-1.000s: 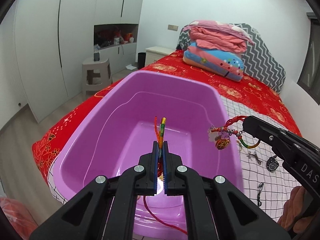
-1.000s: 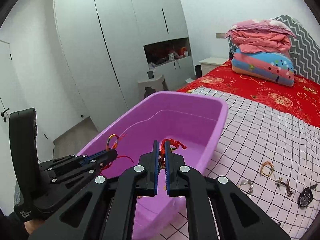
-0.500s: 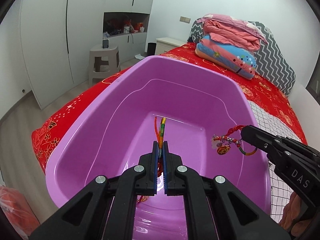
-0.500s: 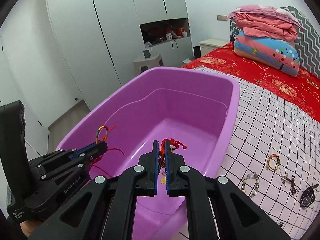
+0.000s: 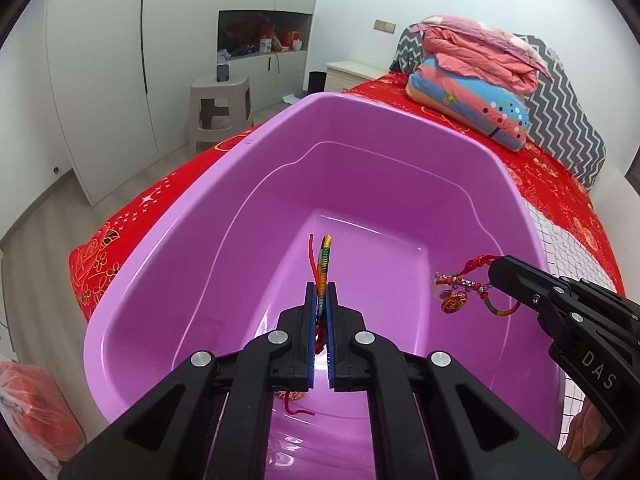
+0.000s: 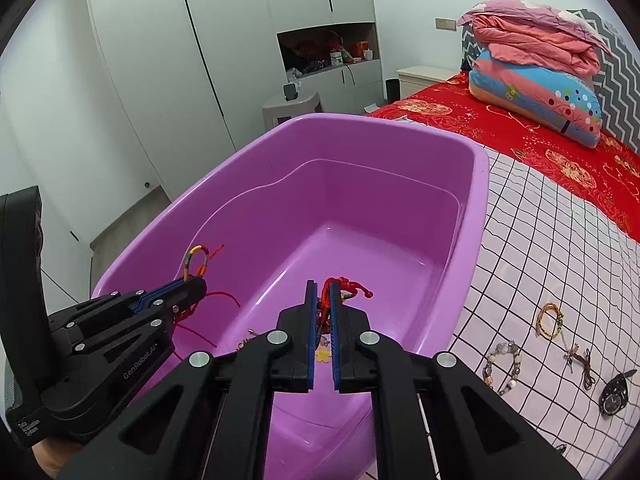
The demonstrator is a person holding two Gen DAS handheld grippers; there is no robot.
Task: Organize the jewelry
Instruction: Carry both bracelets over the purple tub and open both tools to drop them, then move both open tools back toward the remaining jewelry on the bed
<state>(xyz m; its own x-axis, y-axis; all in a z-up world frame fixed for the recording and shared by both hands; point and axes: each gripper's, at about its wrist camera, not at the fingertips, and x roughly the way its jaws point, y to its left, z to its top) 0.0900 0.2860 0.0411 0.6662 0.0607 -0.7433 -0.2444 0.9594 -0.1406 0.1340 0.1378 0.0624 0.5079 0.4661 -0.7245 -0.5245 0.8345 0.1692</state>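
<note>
Bedroom: a bed with a red floral cover (image 6: 560,148) and a white grid sheet (image 6: 532,248) carries a purple plastic tub (image 5: 400,128). Over the tub, the left gripper (image 5: 320,292) is clamped on a rainbow braided bracelet (image 5: 324,256). The right gripper (image 6: 321,292) is clamped on a red cord charm bracelet (image 6: 348,286). On the grid sheet beside the tub lie a beaded bracelet (image 6: 502,364), a gold bangle (image 6: 549,320) and a black wristwatch (image 6: 614,394).

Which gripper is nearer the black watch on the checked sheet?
Right. The right gripper hangs over the purple tub, on the black watch's side; the left gripper is farther across.
</note>
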